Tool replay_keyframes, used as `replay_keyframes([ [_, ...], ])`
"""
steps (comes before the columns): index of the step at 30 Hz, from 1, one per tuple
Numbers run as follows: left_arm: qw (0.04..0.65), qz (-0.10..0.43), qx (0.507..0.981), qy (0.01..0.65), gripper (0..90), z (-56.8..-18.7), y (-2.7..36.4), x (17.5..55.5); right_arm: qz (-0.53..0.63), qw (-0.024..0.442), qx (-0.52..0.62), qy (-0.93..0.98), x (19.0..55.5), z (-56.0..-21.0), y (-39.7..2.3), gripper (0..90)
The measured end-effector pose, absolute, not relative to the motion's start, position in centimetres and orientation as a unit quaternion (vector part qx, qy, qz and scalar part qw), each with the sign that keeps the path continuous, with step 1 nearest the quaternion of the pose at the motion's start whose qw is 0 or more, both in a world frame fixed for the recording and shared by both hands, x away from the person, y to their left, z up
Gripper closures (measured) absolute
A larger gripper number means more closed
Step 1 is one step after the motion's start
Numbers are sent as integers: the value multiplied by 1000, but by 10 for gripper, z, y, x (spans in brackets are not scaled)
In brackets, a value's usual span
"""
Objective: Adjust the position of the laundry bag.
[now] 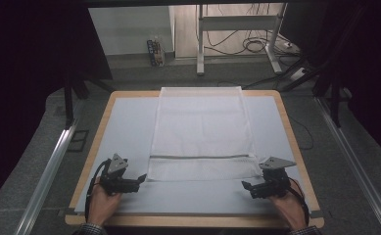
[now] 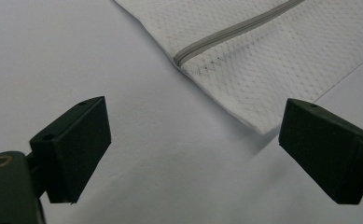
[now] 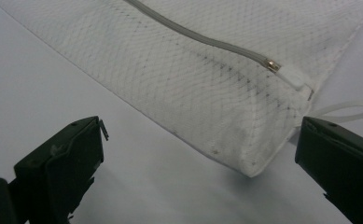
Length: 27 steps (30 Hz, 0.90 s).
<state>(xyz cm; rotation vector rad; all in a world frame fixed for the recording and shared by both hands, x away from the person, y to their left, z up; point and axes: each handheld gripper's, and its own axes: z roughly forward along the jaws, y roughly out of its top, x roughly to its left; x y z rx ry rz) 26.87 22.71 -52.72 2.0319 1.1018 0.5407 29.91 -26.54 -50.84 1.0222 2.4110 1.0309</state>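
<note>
**Both grippers open at the near corners of the mesh bag**

A white mesh bag (image 1: 201,132) lies flat on a pale grey mat (image 1: 129,122) that covers a wood-edged table (image 1: 105,115). The bag runs lengthwise away from the person, its far end reaching the table's far edge. A grey zipper (image 1: 201,156) crosses the bag near its near end. The mat around the bag is bare, so nothing lies between the bag and either gripper. Beyond the bag's far end, on the floor, stand the legs of a metal frame (image 1: 237,39) with loose cables (image 1: 256,46), and a small carton (image 1: 154,53) sits to the left of that frame.

The left gripper (image 1: 140,179) rests on the mat just beside the bag's near left corner, pointing toward it. In the left gripper view its jaws stand wide apart with nothing between them but mat; the bag's corner (image 2: 262,127) lies just ahead, closer to the right-hand jaw, untouched.

The right gripper (image 1: 247,187) sits just beside the bag's near right corner. In the right gripper view its jaws are likewise spread wide and hold nothing; the bag's corner (image 3: 251,170) lies between and just ahead of them. The zipper pull (image 3: 273,65) and a thin white loop (image 3: 347,111) sit at the bag's edge, near the right-hand jaw.
</note>
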Motion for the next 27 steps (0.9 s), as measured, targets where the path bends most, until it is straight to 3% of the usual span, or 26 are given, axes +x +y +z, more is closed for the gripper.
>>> replay_keyframes([
  [7,391,198,780,446,85,-529,232,272,372,154,359,842,301,-509,-266,10],
  [27,365,183,795,449,58,-529,226,275,352,156,359,850,304,-509,-266,18],
])
